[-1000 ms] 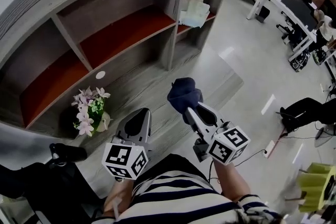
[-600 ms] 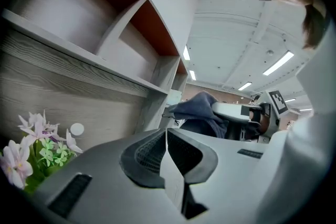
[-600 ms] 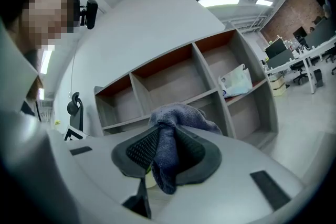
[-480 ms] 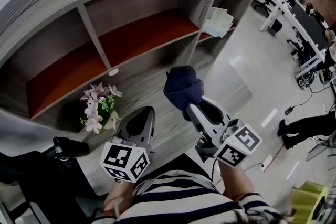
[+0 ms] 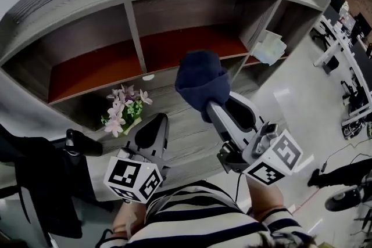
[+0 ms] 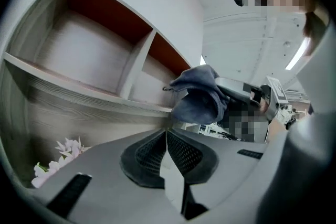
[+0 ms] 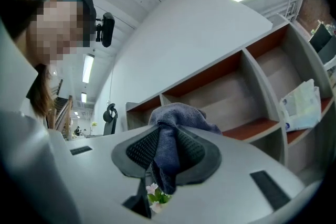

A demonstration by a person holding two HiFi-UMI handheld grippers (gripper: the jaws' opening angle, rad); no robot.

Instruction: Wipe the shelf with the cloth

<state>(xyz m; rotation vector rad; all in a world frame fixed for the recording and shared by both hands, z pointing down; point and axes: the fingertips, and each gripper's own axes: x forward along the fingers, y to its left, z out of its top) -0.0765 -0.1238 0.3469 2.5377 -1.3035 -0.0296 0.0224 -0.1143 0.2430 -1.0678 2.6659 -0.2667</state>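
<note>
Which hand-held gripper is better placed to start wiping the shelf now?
The right hand-held gripper: its jaws are shut on the blue cloth, held up in front of the shelf. The left hand-held gripper sits lower, jaws together with nothing between them.

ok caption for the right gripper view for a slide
Right gripper clamps a blue cloth in front of the wooden shelf.

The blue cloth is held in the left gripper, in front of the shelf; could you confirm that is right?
Not quite: the blue cloth is held in the right gripper, in front of the shelf. The right gripper view shows its jaws shut on it.
</note>
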